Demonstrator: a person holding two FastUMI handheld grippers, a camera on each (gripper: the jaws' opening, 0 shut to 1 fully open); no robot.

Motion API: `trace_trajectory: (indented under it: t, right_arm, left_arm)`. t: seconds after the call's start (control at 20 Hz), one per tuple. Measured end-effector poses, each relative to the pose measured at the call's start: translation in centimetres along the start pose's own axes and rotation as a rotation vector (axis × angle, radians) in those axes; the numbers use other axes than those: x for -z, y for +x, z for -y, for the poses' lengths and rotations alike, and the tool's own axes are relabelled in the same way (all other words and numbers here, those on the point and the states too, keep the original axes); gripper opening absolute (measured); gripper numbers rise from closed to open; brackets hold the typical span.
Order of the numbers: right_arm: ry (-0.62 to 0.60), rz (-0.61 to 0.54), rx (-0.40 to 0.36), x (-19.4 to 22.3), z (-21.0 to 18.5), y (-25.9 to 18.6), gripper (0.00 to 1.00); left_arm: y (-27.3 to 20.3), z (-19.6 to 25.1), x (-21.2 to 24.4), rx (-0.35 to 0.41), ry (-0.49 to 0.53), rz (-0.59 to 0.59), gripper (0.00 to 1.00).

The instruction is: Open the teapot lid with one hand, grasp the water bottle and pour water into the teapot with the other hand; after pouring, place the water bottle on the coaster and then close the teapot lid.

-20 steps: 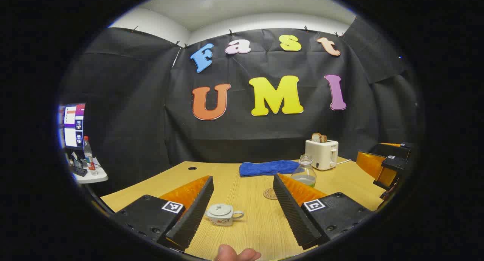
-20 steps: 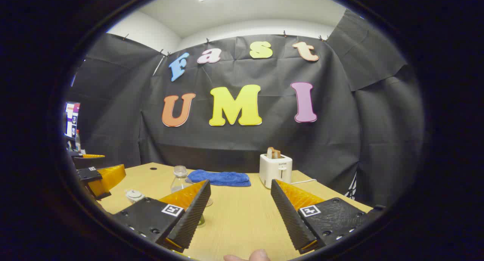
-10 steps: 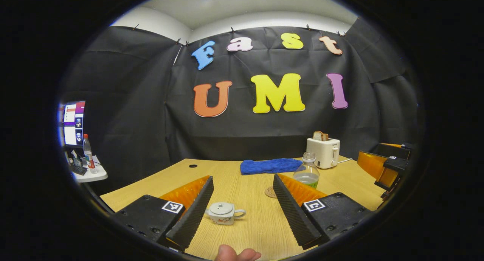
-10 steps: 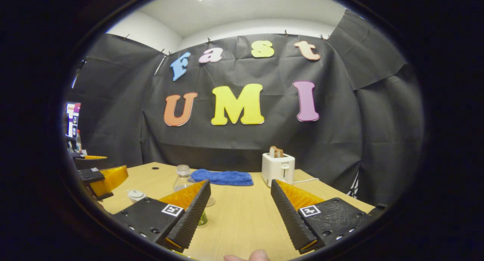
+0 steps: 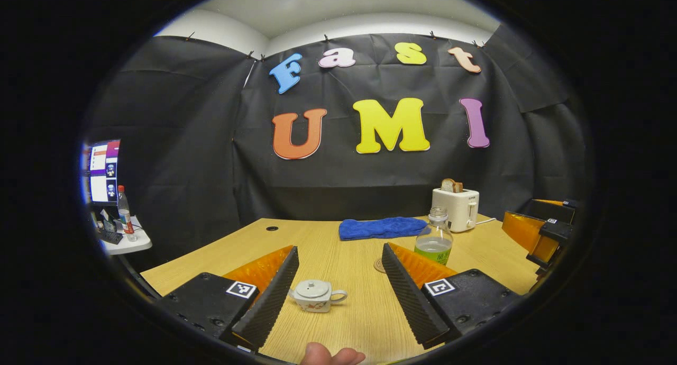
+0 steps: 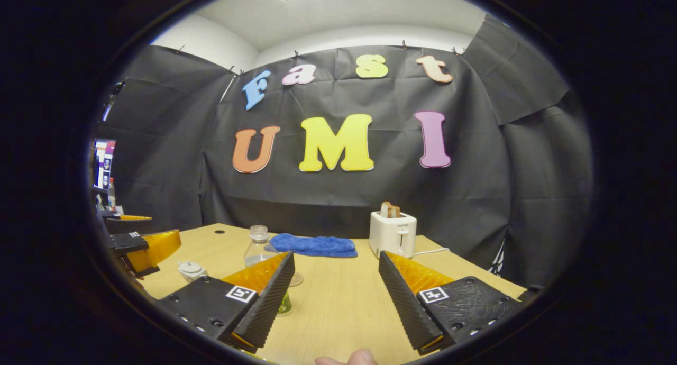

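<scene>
One teapot, one water bottle, one coaster, one toaster.

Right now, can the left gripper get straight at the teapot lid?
Probably yes: the left gripper is open, the teapot sits on bare table between its fingers, lid on, nothing in between.

Bare table is seen between the fingers of the left gripper, with the teapot standing just beside the left finger, lid on. Farther off, the water bottle and the coaster are partly hidden behind the right finger. Ahead of the right gripper, open wood is left up to the blue towel and the toaster near the back edge. The bottle stands beside its left finger.
</scene>
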State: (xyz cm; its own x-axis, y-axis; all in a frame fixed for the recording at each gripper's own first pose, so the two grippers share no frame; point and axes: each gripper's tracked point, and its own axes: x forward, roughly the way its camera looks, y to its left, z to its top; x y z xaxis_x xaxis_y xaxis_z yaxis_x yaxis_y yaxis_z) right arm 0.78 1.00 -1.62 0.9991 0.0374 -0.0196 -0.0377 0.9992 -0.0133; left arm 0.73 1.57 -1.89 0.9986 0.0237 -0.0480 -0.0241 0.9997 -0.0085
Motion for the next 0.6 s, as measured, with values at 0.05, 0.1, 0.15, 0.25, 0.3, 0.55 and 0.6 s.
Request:
trace_trajectory:
  t: [0.05,0.1,0.15,0.25,0.3,0.55,0.6]
  right_arm:
    - [-0.004,-0.003,0.001,0.3,0.2,0.1,0.95]
    - [-0.004,-0.008,-0.001,0.6,0.4,0.3,0.95]
    - [0.000,-0.016,-0.005,1.1,0.3,0.5,0.96]
    - [0.016,-0.038,-0.010,2.1,0.5,0.9,0.98]
    - [0.024,-0.050,-0.013,2.5,0.5,1.2,0.97]
    - [0.021,-0.092,-0.008,4.2,1.3,1.4,0.95]
    - [0.023,-0.095,-0.001,4.2,1.6,1.4,0.95]
  left_arm:
    - [-0.1,-0.2,0.4,-0.008,-0.001,-0.005,0.99]
    - [-0.1,-0.6,0.8,-0.019,-0.005,-0.012,0.99]
    - [0.0,-0.8,1.6,-0.023,-0.007,-0.026,0.99]
    - [0.2,-1.5,3.2,-0.027,-0.009,-0.064,0.99]
    - [0.3,-1.9,3.9,-0.036,-0.008,-0.081,0.99]
    - [2.1,-2.7,6.1,-0.042,-0.019,-0.135,0.99]
    - [2.7,-2.7,6.2,-0.039,-0.020,-0.145,0.98]
